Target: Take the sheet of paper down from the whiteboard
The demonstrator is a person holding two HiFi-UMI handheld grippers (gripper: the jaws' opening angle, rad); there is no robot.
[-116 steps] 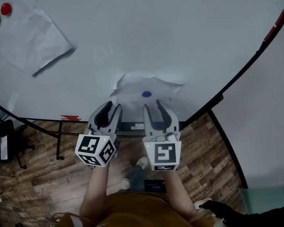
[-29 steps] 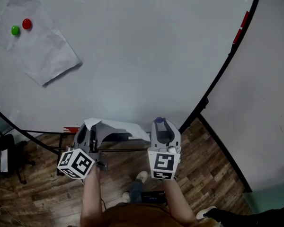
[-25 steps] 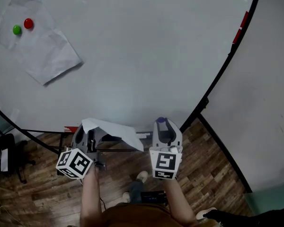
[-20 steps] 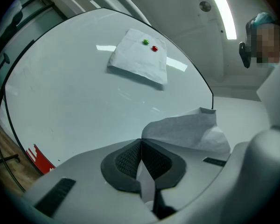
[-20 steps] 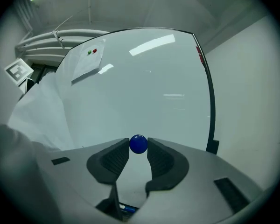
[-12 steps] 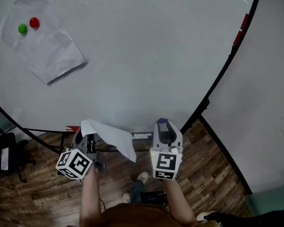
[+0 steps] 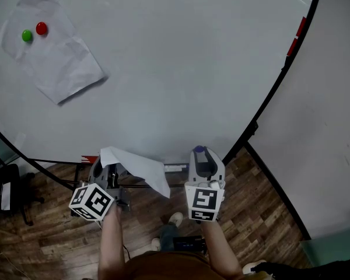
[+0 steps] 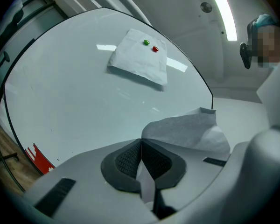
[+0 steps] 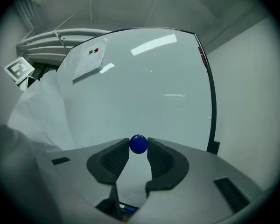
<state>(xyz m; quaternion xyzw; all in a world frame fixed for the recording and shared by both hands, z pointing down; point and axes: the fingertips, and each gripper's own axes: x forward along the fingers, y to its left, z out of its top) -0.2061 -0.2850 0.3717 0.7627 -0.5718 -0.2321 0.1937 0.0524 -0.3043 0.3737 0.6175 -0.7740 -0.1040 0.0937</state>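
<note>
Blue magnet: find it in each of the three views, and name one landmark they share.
Head view: blue magnet at the tip of the right gripper, bottom centre.
Left gripper view: not in it.
Right gripper view: centre, pinched between the jaws.
Shared landmark: the pinned sheet with its red magnet, also upper centre in the left gripper view and upper left in the right gripper view.

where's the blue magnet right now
The blue magnet is pinched at the tips of the right claw, off the whiteboard, low and right of centre in the head view, beside the sheet of paper in the left claw.
</note>
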